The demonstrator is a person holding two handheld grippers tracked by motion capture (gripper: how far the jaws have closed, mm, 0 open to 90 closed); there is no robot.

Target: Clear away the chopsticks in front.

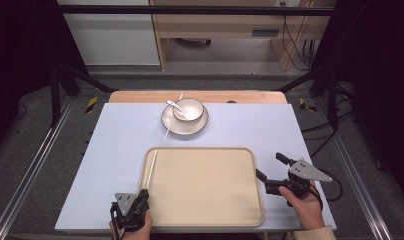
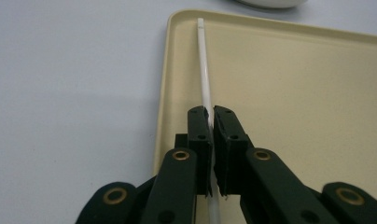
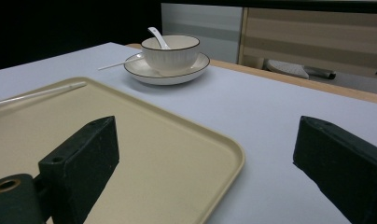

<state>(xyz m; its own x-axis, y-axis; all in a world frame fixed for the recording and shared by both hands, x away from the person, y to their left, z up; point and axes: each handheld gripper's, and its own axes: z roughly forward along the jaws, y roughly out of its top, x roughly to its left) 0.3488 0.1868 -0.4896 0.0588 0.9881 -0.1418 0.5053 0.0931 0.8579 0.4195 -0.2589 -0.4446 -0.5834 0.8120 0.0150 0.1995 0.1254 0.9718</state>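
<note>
My left gripper [image 2: 210, 140] pinches a white chopstick [image 2: 205, 70] along the tray [image 1: 210, 220]'s left edge, my right gripper [image 1: 270, 172] gapes idle, so releasing it seems next.

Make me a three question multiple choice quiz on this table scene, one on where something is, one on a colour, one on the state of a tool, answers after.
1. Where is the bowl?
A. on the tray
B. on the plate
C. on the floor

2. What colour is the tray?
A. beige
B. red
C. black

3. What is the left tool doing?
A. open over the bowl
B. shut on the chopstick
C. holding the spoon

B: it stands on the plate beyond the tray.
A: beige all over.
B: jaws pinch the chopstick at the tray's left edge.
</note>
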